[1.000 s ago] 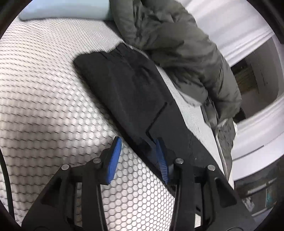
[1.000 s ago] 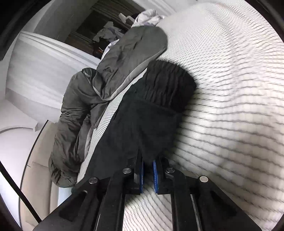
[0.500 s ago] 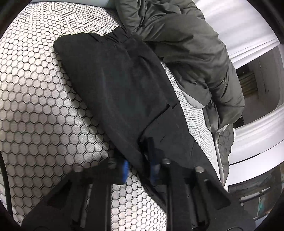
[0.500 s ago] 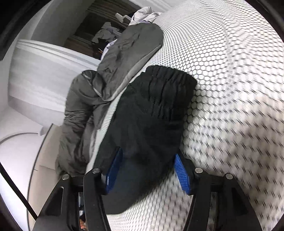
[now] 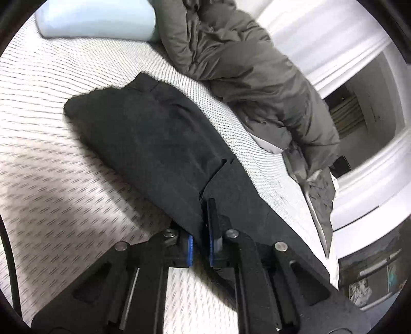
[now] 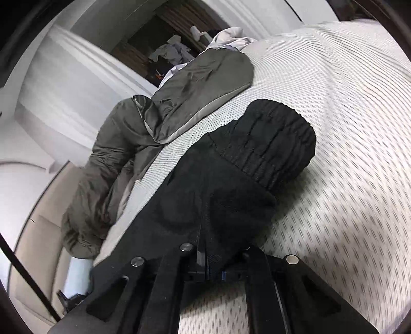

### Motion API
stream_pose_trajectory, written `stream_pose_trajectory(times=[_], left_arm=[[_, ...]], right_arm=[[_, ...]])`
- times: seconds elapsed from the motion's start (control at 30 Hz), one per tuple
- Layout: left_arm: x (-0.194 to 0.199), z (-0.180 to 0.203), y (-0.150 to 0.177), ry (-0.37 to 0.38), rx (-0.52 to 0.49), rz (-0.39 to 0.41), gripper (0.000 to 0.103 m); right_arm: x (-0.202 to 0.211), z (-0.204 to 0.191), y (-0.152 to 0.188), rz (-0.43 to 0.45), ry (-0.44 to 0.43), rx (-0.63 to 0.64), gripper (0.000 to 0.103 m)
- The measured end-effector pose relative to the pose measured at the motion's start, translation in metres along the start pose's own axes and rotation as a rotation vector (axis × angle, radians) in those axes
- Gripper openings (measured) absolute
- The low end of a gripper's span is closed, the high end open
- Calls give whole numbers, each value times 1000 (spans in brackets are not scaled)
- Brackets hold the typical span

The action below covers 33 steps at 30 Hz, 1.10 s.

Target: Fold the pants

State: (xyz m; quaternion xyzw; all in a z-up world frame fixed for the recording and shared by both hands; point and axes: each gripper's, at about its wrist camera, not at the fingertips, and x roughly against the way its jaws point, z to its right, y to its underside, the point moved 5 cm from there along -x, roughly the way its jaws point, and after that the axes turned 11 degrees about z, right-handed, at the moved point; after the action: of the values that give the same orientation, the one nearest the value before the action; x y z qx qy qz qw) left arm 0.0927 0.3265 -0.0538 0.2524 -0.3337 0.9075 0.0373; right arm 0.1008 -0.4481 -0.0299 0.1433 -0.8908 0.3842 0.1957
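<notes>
On the white mesh-covered bed (image 5: 64,205), the black pants (image 5: 159,144) stretch lengthwise from each tool toward the frame's upper middle, the left tool (image 5: 201,246) clenched on their near edge and the right tool (image 6: 205,259), having just closed, gripping the opposite end below the gathered waistband (image 6: 272,144).

Black fabric pants (image 5: 159,144); white honeycomb-mesh mattress cover (image 5: 51,179); olive-grey crumpled quilt (image 5: 257,77); pale blue pillow (image 5: 97,18); blue gripper pads (image 5: 190,248).
</notes>
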Motion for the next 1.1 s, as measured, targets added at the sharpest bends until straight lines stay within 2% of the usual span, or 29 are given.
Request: stream_pose_trajectory(times=[0.1, 0.17, 0.27, 0.33, 0.37, 0.4, 0.43, 0.47, 0.53, 0.6, 0.63, 0.7, 0.73, 0.87, 0.93, 1.0, 1.1], left_arm=[[36, -7, 11, -30, -89, 11, 6], [48, -17, 23, -58, -136, -10, 7], [57, -32, 33, -93, -157, -34, 12], [71, -35, 30, -93, -163, -14, 12], [83, -32, 27, -98, -194, 16, 16], [95, -28, 24, -107, -240, 46, 21], [105, -26, 23, -116, -273, 65, 37], [117, -20, 22, -111, -307, 88, 49], [138, -8, 24, -77, -363, 113, 59], [153, 12, 32, -37, -439, 106, 76], [158, 22, 36, -19, -466, 105, 86], [163, 47, 48, 41, -514, 103, 96], [163, 59, 55, 71, -531, 96, 102], [146, 118, 103, 197, -612, 37, 102], [122, 151, 147, 271, -683, -50, 102], [99, 175, 184, 300, -756, -123, 102], [66, 201, 239, 335, -844, -241, 102]], right_arm=[[39, 15, 22, -13, -33, -16, 5], [52, 26, 32, -23, -40, -37, 5], [54, 29, 40, -57, 9, 15, 10], [59, 27, 40, -46, 56, 76, 30], [65, 27, 39, -26, 71, 87, 37], [78, 28, 37, 13, 77, 93, 51], [86, 29, 36, 36, 86, 96, 65], [93, 29, 34, 54, 104, 106, 71], [110, 22, 28, 84, 119, 167, 75], [128, 6, 23, 119, 146, 265, 80], [132, -3, 22, 128, 136, 303, 90], [132, -35, 30, 100, 82, 416, 99], [129, -47, 36, 77, 60, 458, 99], [97, -101, 80, -31, -39, 657, 100], [67, -122, 110, -130, -85, 727, 100], [37, -137, 140, -221, -105, 770, 100], [6, -159, 173, -275, -140, 818, 100]])
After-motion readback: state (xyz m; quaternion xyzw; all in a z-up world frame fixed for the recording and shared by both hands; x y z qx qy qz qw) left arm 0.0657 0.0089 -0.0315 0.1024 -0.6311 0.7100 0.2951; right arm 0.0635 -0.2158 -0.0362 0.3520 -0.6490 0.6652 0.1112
